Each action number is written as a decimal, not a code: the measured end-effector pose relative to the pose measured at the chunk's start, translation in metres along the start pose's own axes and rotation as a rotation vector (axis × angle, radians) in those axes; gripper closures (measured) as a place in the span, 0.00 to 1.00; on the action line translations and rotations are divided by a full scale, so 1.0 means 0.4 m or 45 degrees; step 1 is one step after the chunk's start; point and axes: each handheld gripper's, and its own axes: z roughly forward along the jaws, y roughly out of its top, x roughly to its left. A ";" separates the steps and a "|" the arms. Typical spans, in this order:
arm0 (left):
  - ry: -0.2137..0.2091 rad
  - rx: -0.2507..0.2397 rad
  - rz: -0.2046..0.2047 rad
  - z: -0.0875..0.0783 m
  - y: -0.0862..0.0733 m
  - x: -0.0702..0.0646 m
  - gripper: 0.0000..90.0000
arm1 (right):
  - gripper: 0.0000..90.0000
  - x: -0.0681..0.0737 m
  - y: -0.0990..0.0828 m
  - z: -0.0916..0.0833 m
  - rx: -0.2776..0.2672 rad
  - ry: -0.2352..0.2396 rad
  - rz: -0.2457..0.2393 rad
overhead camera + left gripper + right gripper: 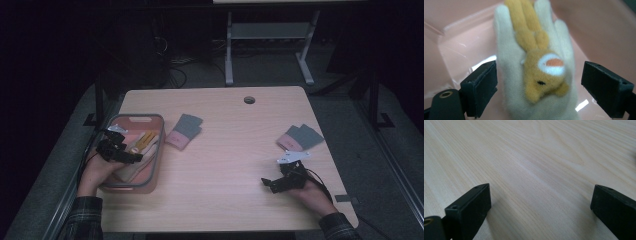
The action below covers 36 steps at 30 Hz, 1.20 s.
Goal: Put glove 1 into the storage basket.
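A cream glove with an orange plush animal on it (pixel 536 70) lies in the pink tray (pixel 461 45). My left gripper (pixel 539 87) hangs over it, open, jaws wide on either side of the glove and not pressing it. From above, that left gripper (pixel 131 156) sits over the tray (pixel 150 187) at the table's left, with the glove (pixel 142 142) under it. My right gripper (pixel 267 182) rests low over the bare wood at the front right. Its jaws stand open with nothing between them, as the right gripper (pixel 539 207) view shows.
A grey and pink folded cloth (pixel 184 131) lies just right of the tray. Another grey and pink pair (pixel 300 137) lies at the right side, behind the right hand. A round cable hole (pixel 249 99) sits near the far edge. A desk frame (pixel 270 45) stands behind the table.
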 end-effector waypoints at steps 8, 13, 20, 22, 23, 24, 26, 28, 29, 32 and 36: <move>-0.042 -0.142 0.011 -0.050 0.021 -0.022 0.14 | 0.03 0.000 0.000 0.000 0.001 0.000 0.002; -0.132 -0.180 0.034 -0.053 0.042 -0.054 0.14 | 0.03 0.001 0.000 0.000 0.003 0.000 0.006; -0.178 -0.184 0.068 -0.034 0.068 -0.107 0.15 | 0.03 0.000 0.000 0.000 0.000 0.000 0.000; -0.177 -0.178 0.083 -0.028 0.076 -0.123 0.15 | 0.03 0.000 0.000 0.000 0.000 0.000 0.000; -0.174 -0.178 0.085 -0.025 0.080 -0.132 0.15 | 0.03 0.001 0.000 -0.001 0.004 0.000 0.008; -0.182 -0.181 0.089 -0.022 0.084 -0.139 0.15 | 0.03 0.000 0.000 0.000 0.000 -0.001 0.001; -0.191 -0.189 0.090 -0.019 0.091 -0.152 0.15 | 0.03 0.000 0.000 0.000 0.000 0.000 0.000; -0.188 -0.197 0.089 -0.018 0.099 -0.165 0.15 | 0.03 0.000 0.000 0.000 0.000 0.000 0.000; -0.182 -0.200 0.090 -0.019 0.103 -0.172 0.15 | 0.03 0.000 0.000 0.000 0.000 0.000 0.000; -0.176 -0.208 0.105 -0.019 0.117 -0.199 0.16 | 0.03 0.000 0.000 0.000 0.000 0.000 0.000; -0.200 -0.228 0.107 -0.011 0.136 -0.233 0.21 | 0.03 0.001 0.000 -0.001 0.004 0.000 0.009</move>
